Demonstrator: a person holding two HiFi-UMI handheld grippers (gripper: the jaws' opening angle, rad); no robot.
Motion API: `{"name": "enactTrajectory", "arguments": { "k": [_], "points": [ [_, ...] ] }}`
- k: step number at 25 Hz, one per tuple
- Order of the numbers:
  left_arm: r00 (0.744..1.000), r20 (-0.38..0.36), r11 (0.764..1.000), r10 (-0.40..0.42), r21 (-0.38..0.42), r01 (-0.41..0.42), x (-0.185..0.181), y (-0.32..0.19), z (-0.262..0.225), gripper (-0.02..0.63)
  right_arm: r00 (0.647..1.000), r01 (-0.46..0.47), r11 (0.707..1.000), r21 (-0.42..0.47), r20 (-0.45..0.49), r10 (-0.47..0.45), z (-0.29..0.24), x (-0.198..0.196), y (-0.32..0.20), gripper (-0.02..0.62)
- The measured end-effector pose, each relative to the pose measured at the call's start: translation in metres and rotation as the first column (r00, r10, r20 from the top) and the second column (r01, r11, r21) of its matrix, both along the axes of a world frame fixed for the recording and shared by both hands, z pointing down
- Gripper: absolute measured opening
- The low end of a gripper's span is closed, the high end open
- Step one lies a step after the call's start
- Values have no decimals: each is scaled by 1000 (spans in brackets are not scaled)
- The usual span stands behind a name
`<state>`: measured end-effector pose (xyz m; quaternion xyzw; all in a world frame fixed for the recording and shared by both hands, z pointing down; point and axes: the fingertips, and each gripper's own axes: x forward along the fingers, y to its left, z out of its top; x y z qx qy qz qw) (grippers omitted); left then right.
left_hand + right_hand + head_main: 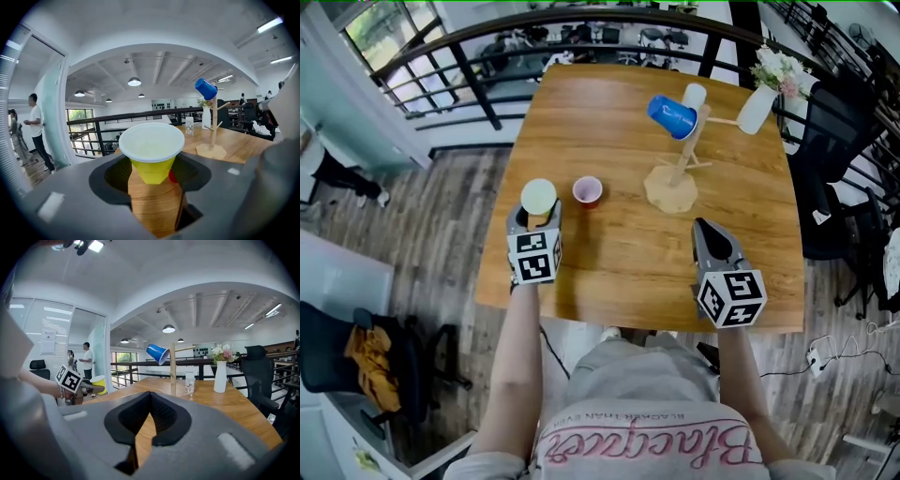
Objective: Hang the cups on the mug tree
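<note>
Above the near left corner of the counter [609,253], gripped upright in the left tongs [536,221]: yellow cup [151,150], mouth up, pinched low on its tapered wall, leaving the rim free for a peg. Clamped from both sides at about half width, pads pressing the cup's lower body. Held clear of the wood, judging by the counter visible beneath its base in the left gripper view. Aimed close to level, tipped slightly down, forearm stretched straight ahead from the body. Probably mid-carry toward the mug tree [680,159], well apart at the far right of the counter.

Already hung there: blue cup [672,116], tipped mouth-down over an upper peg, with bare pegs on the other side and lower down. Will likely need a roll of the wrist to bring the yellow cup's mouth over a peg in the same way.

Standing just beside the left tongs, mouth up on the counter: red cup [588,191], not yet picked up.

Over the near right edge, out of the way: right tongs [710,234], closed to a thin slit with nothing between, pointing toward the tree's base, nearly level, arm drawn in closer to the body. Free, most likely, to steady the tree or fetch the red cup afterwards.
</note>
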<state>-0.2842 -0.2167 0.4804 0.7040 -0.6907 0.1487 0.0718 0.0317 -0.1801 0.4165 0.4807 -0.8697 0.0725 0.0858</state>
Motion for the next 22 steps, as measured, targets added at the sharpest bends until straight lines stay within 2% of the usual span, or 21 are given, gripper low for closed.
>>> {"name": "enactTrajectory", "arguments": {
  "k": [6,13,17,22],
  "points": [
    [1000,17,1000,-17,14,17,18,-7,-17,276,1000,11,1000,-6,21,-11,-2,22,-10,2],
    [997,74,1000,21,6,-22,52,-24,-32,278,999,29,1000,8,26,-29,-6,39,-21,2],
    [987,151,998,57,-15,-55,74,-37,-36,276,999,30,999,15,26,-31,-10,53,-30,2],
    [956,270,990,116,-104,-90,98,-51,-34,276,999,30,999,20,31,-31,-13,66,-39,2]
  ]
}}
